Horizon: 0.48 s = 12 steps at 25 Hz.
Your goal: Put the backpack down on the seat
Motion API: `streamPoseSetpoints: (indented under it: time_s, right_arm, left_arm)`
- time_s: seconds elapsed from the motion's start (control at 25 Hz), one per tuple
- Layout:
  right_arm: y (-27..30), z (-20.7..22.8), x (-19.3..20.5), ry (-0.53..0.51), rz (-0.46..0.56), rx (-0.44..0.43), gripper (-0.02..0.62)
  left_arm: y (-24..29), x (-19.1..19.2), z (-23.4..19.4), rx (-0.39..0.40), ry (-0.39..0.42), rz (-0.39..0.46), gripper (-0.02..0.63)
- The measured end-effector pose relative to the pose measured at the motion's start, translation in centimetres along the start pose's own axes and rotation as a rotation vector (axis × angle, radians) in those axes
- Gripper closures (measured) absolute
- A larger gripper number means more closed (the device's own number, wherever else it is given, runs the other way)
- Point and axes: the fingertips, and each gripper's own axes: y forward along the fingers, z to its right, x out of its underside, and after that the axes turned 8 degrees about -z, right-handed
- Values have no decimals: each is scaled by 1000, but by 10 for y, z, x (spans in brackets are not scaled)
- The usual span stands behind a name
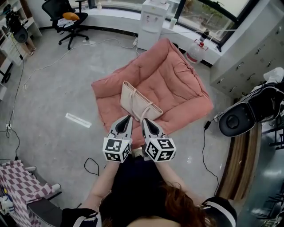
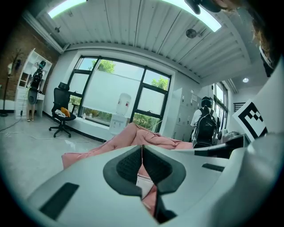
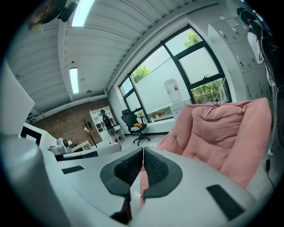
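backpack (image 1: pixel 137 105) just beyond left claw (image 1: pixel 129 117), right claw (image 1: pixel 144 120)

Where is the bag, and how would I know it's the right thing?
Look for the big pink cushion seat spread on the grey floor below the windows. On the side of it farthest from the windows rests a flat cream bag. It is the only pale thing on all that pink.

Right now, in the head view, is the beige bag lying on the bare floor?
No, the beige bag rests on the pink seat cushion, with none of it on the grey floor.
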Motion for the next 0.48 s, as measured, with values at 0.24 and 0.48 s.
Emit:
streamPoseSetpoints:
  time_s: [0.24,0.48]
  right_arm:
    - [-3,8,6,-15,-18,33,561]
    - [-5,6,3,-33,-2,30,563]
  left_arm:
    - [0,4,1,-16,20,-10,583]
    - [1,11,-3,-33,6,-32,583]
